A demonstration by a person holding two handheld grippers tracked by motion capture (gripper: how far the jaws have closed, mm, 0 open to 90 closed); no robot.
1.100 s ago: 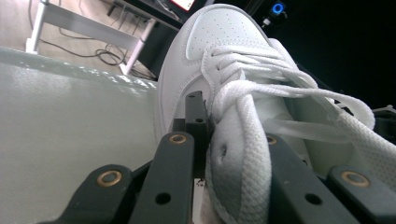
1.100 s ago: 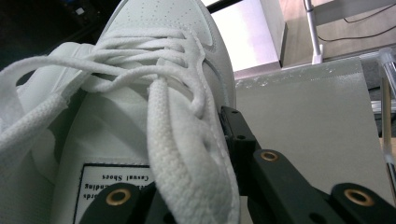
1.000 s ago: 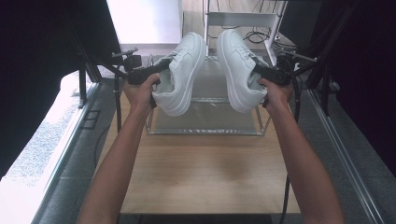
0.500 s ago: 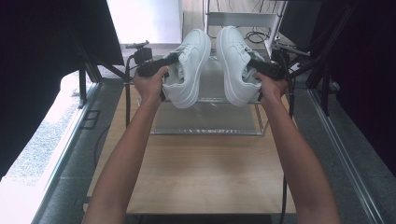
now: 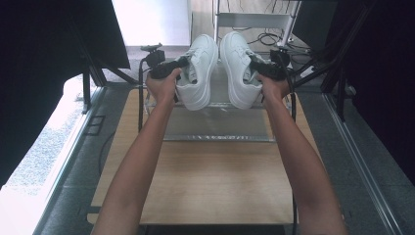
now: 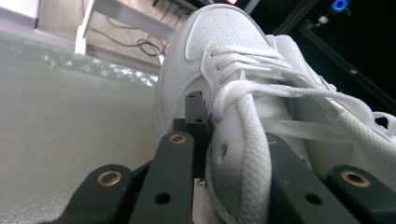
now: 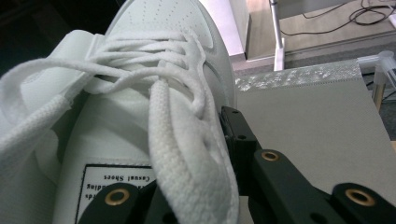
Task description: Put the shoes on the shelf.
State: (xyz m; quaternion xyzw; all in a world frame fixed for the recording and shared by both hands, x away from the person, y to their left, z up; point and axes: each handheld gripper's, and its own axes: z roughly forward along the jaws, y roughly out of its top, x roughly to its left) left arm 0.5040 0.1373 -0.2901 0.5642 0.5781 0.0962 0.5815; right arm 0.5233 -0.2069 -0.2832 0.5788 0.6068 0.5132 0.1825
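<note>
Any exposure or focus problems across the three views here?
High view: window area at top blown out, side areas near black, left shoe and right shoe pale but readable. Left gripper view: near jaws soft, laces sharp. Right gripper view: bright patch top right, tongue label legible.

Daylight glares from the upper left, blowing out the floor; both sides fall black; close white lace-up sneakers look soft

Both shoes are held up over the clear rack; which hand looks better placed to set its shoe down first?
Roughly even; left, marginally. The left gripper holds the left shoe slightly lower than the right shoe in the right gripper.
</note>
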